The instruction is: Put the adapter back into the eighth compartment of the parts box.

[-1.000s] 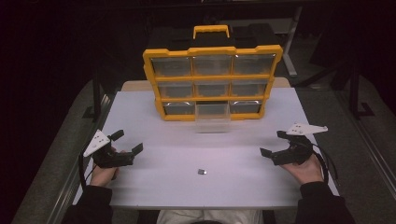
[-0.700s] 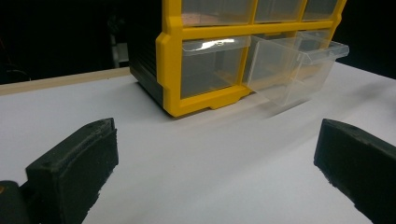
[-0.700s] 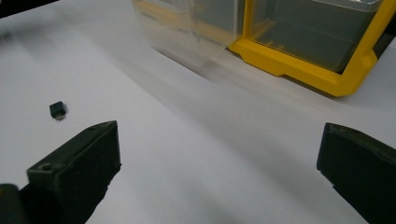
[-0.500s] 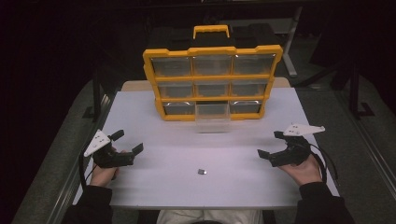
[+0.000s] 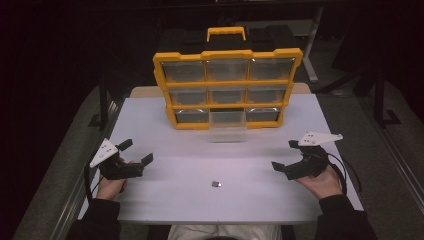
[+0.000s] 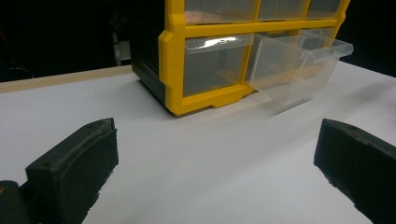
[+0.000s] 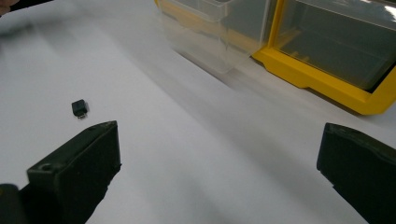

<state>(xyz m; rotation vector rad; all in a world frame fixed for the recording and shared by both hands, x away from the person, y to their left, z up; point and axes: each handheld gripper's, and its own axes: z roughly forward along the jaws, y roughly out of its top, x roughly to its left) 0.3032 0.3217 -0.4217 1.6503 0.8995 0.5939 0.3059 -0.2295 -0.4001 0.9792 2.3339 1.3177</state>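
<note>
Small black adapter (image 5: pixel 216 184) loose on desk (image 5: pixel 150 115), six o'clock of pulled-out clear drawer (image 5: pixel 227 126). Left hand-held gripper (image 5: pixel 135 152) and right hand-held gripper (image 5: pixel 285 156) both spread, empty. Risk: tiny part skidding away under a shallow pinch.

Two forearms in dark sleeves are seen entering from the bottom edge. The left gripper (image 5: pixel 134 153) is held low at the left, jaws spread wide. The right gripper (image 5: pixel 285 155) is held low at the right, jaws likewise spread.
</note>
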